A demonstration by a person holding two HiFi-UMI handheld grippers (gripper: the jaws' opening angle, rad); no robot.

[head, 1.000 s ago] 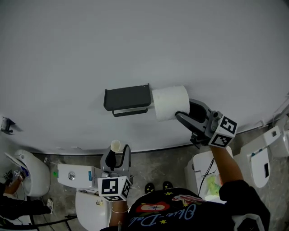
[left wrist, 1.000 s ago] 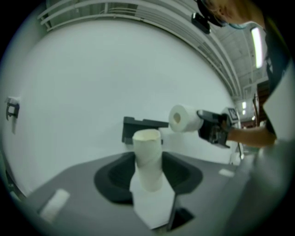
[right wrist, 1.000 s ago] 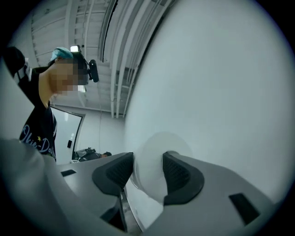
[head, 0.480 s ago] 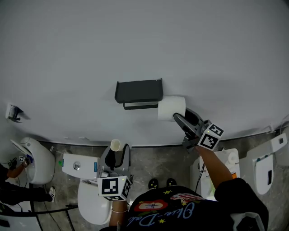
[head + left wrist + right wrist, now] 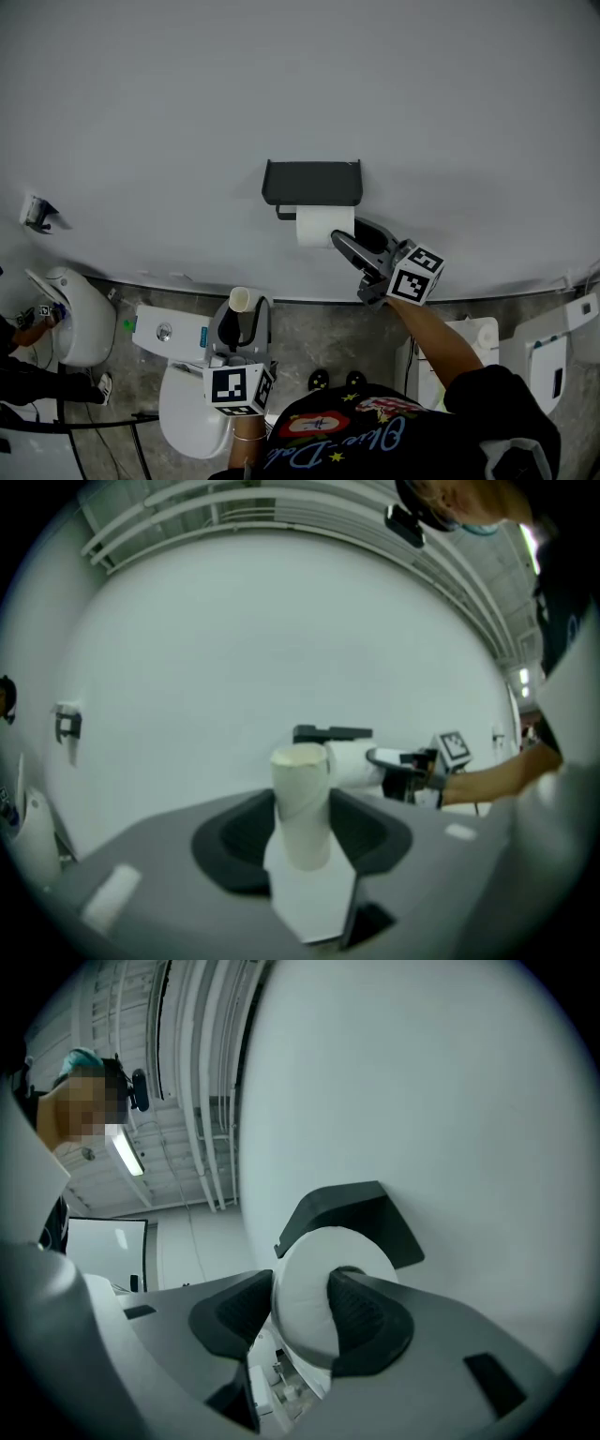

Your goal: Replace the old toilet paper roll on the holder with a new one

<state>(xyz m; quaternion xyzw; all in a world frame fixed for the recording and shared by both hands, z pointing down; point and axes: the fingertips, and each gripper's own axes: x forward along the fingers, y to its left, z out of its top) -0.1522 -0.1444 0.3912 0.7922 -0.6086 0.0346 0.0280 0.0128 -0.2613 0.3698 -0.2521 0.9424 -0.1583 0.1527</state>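
"What sort of place was that?"

"A washroom mock-up inside a big hall, by the look of it. Several white ceramic toilets (image 5: 186, 417) stood in a row on a grey mottled stone floor (image 5: 309, 337), all backed against one plain white wall (image 5: 281, 94)."

"Anything fixed to the wall?"

"A black metal toilet paper holder with a flat shelf on top (image 5: 312, 182). Overhead ran bare white ceiling pipes (image 5: 202, 1072) and a strip light (image 5: 125, 1155), more factory than home. Another person (image 5: 28, 384) was at the toilet on the far left."
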